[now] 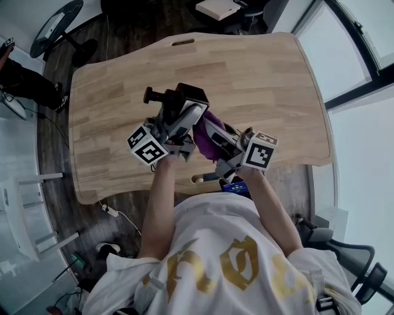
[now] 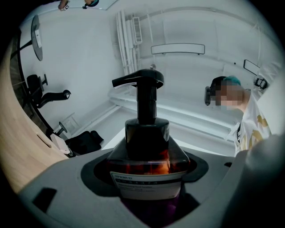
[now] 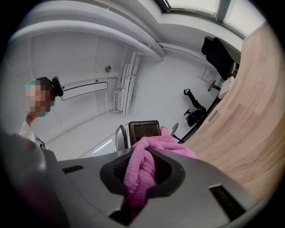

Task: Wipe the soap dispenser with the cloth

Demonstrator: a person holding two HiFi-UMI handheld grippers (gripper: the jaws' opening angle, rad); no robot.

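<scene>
The soap dispenser is a dark amber bottle with a black pump and a white label, held up off the wooden table and tilted, pump toward the left. My left gripper is shut on its body; in the left gripper view the bottle fills the jaws of this gripper. My right gripper is shut on a pink-purple cloth. In the right gripper view the cloth bunches out of that gripper against a dark square face, seemingly the bottle's bottom.
The table has a slot near its far edge and a notch at the near edge. A white box lies beyond the table. An office chair stands at my right, cables and a power strip on the floor at left.
</scene>
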